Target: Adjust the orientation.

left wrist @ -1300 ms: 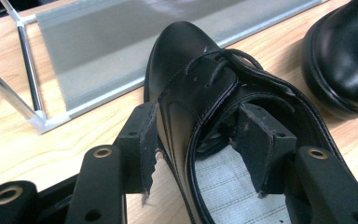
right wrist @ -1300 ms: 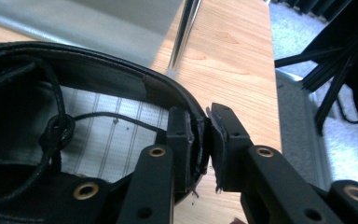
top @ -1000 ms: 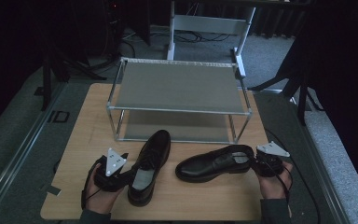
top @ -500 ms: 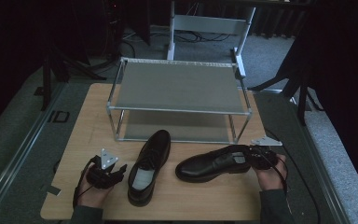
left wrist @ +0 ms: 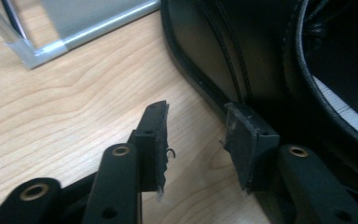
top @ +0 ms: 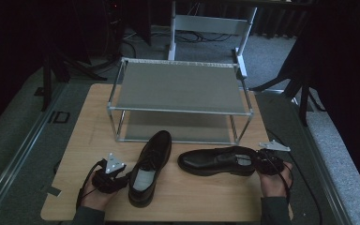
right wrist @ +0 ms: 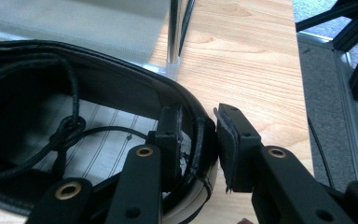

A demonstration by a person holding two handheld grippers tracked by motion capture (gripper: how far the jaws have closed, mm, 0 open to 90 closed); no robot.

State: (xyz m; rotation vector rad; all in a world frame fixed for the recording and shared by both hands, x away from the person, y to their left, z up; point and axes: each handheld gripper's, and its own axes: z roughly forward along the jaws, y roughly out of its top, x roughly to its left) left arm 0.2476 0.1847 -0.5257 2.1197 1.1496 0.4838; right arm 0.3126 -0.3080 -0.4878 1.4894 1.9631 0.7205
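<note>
High view: 2 black shoes lie on the wooden table [top: 206, 197] in front of the metal rack [top: 178, 89]. The left gripper [top: 107, 180] sits just beside the left shoe [top: 150, 166].

Left gripper view: its jaws have just been closing; bare wood lies between the pads, 1 pad touching the shoe's side. Nothing is gripped.

Right gripper view: the right gripper [right wrist: 198, 140] has just been closing and straddles the heel rim of the right shoe [top: 215, 160], 1 pad inside, 1 outside, pressing the rim.

Black shoes [top: 151, 166], pale wooden table [top: 206, 197]
</note>
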